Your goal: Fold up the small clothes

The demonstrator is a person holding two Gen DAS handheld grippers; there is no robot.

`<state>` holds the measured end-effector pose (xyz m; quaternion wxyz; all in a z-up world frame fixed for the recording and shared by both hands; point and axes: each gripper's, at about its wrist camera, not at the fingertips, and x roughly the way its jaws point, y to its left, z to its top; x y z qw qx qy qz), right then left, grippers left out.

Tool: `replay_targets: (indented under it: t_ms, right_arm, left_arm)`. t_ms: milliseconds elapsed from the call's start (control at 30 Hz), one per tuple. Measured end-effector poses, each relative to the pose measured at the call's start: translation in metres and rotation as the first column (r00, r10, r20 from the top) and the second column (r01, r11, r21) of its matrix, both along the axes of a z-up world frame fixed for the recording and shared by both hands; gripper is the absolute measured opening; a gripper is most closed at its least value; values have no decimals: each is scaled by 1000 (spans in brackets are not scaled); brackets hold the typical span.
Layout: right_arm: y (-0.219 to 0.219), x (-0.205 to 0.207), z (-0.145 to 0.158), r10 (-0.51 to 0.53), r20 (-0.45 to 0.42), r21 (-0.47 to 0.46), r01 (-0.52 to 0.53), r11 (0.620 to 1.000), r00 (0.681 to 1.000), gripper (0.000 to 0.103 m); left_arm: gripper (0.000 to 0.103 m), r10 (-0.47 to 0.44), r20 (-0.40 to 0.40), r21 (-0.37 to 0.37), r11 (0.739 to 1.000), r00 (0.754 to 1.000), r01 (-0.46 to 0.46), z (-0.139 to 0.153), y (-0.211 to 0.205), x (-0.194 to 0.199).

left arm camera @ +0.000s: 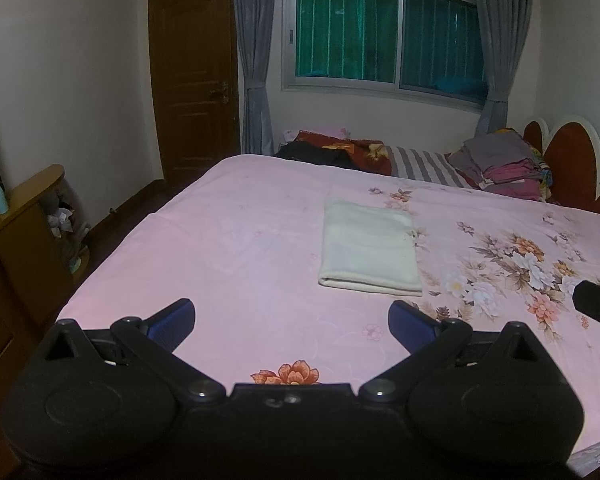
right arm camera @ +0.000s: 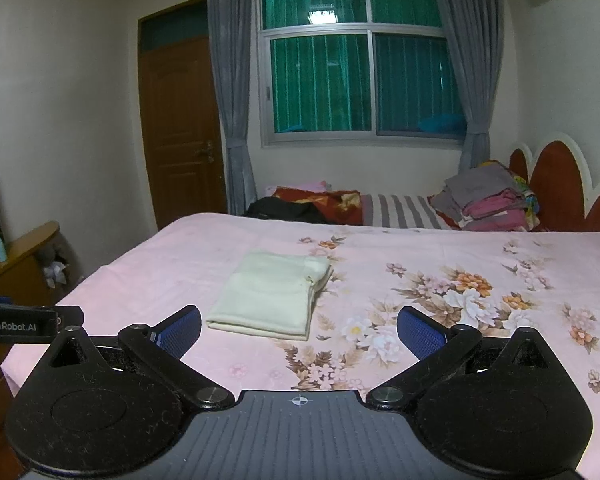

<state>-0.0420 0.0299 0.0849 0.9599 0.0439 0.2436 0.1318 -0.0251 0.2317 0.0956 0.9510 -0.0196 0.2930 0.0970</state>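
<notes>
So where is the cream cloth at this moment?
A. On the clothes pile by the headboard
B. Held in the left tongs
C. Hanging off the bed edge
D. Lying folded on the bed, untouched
D: the cloth lies folded flat on the bed, with both tongs open and clear of it.

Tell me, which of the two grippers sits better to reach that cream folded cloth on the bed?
Probably the left gripper. In its view the folded cream cloth lies nearly straight ahead of its open fingers; for the right gripper, also open, the cloth sits off to its left side. The margin is small.
</notes>
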Motion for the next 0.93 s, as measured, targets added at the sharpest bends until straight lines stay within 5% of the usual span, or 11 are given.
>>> replay_targets:
  t_ms: [800, 933]
  right_arm:
    - [-4, 15, -9, 0, -34, -5, -1, 1000, 999, 103]
    - [-6, 22, -15, -12, -51, -13, 12, 1000, 999, 103]
  left_arm:
    - [101, -44, -48, -62, 997, 998, 41, -12, -4, 22]
    - [102, -51, -56, -26, 998, 997, 50, -17, -7, 37]
